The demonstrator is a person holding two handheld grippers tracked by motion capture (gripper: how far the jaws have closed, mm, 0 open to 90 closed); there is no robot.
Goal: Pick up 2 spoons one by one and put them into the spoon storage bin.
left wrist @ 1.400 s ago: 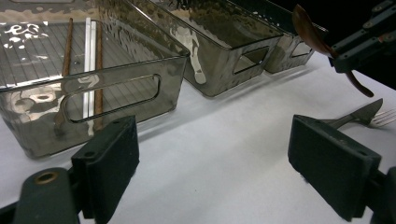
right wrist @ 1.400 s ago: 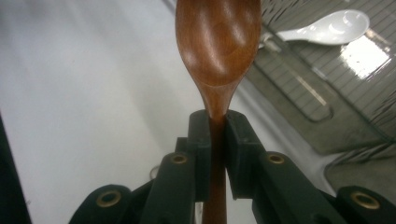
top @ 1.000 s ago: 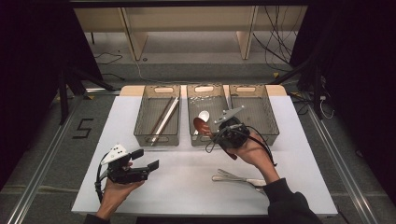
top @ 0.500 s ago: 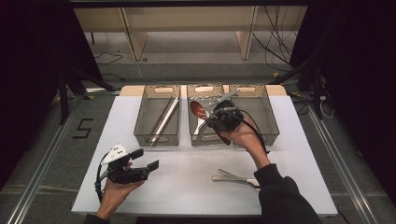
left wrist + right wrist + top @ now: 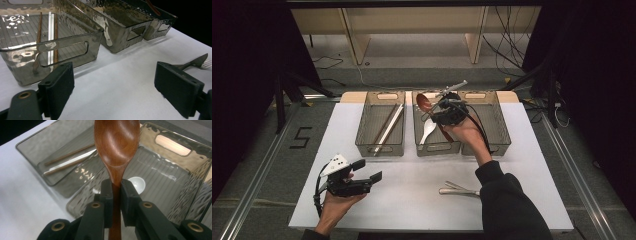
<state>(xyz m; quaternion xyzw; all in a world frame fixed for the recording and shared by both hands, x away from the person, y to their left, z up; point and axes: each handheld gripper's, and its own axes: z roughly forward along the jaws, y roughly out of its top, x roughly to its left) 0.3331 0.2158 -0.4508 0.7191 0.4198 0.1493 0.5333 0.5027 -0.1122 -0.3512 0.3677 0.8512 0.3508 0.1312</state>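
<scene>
Glossy brown wood spoon (image 5: 116,147) between matt black rubbery pads (image 5: 107,195) of right gripper (image 5: 116,191); below it smoky see-through plastic bin (image 5: 172,165), ribbed floor, shiny white spoon (image 5: 136,183).

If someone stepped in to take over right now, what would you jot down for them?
Right gripper: shut on the wooden spoon, held above the middle bin.
Left gripper: open, holding nothing, low over the white table.
Middle bin holds a white spoon; left bin holds chopsticks.
Left to do: probably drop the wooden spoon beside the white one, then sort the fork lying on the table.
</scene>
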